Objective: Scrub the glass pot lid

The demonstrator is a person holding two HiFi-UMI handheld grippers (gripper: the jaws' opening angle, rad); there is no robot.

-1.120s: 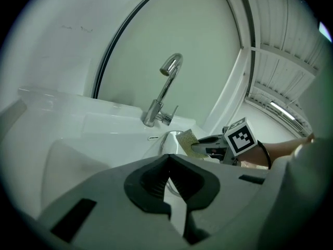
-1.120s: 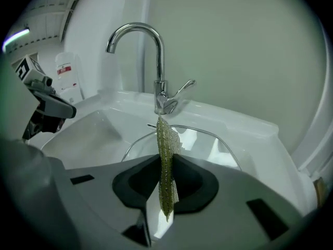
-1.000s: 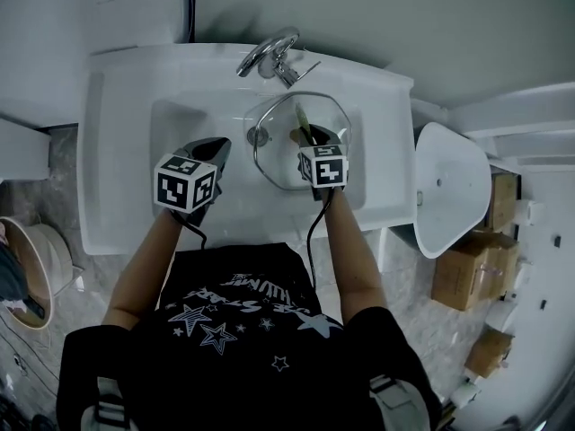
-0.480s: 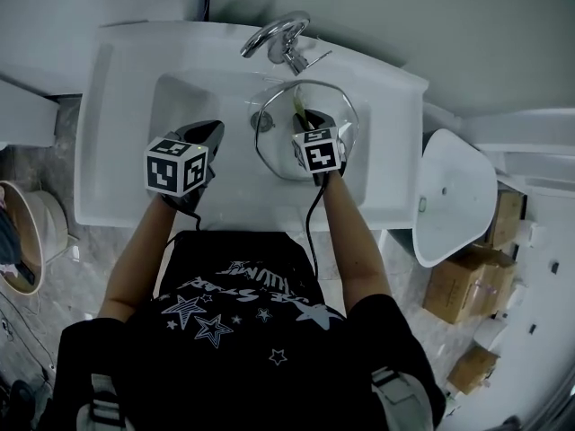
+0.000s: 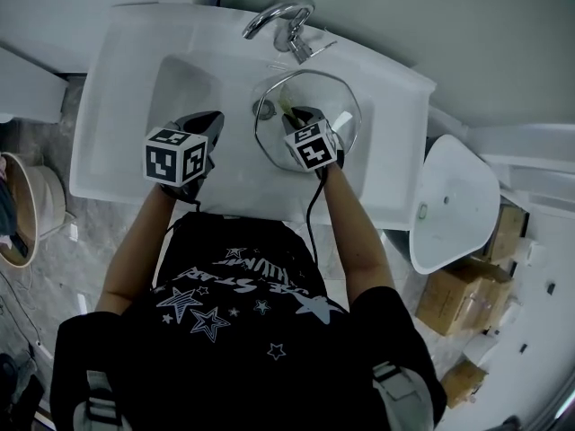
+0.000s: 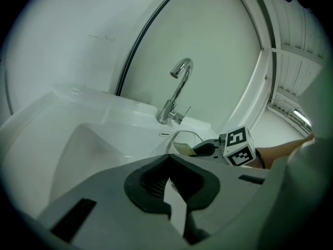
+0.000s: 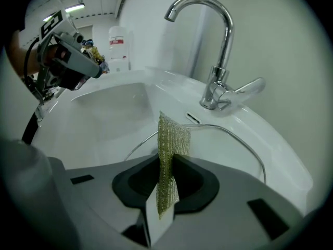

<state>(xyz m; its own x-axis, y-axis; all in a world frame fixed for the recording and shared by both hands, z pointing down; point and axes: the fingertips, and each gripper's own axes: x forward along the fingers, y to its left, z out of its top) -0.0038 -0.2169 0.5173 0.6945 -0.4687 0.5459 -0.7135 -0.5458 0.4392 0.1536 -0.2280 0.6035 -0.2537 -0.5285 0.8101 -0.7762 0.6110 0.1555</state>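
The glass pot lid [image 5: 344, 106] lies in the right part of the white sink's basin [image 5: 180, 83], its knob [image 5: 265, 109] toward the left. My right gripper [image 5: 292, 115] hovers over the lid, shut on a yellow-green scouring pad [image 7: 171, 145] that stands upright between its jaws. The lid's metal rim [image 7: 237, 137] curves just beyond the pad. Left of the lid, my left gripper [image 5: 214, 119] is over the basin's near side, jaws shut with nothing between them [image 6: 169, 159]. From the left gripper view the pad [image 6: 183, 149] and lid rim [image 6: 186, 133] show ahead.
A chrome tap [image 5: 280, 18] with a side lever stands behind the lid. A white oval fixture [image 5: 449, 209] and cardboard boxes [image 5: 463, 290] sit to the right of the sink. A round basket [image 5: 22, 214] is on the floor at left. A white bottle [image 7: 117, 48] stands beyond the sink.
The right gripper with the pad has slid slightly left across the lid, toward the knob. The left gripper has stayed about where it was; the head view has shifted.
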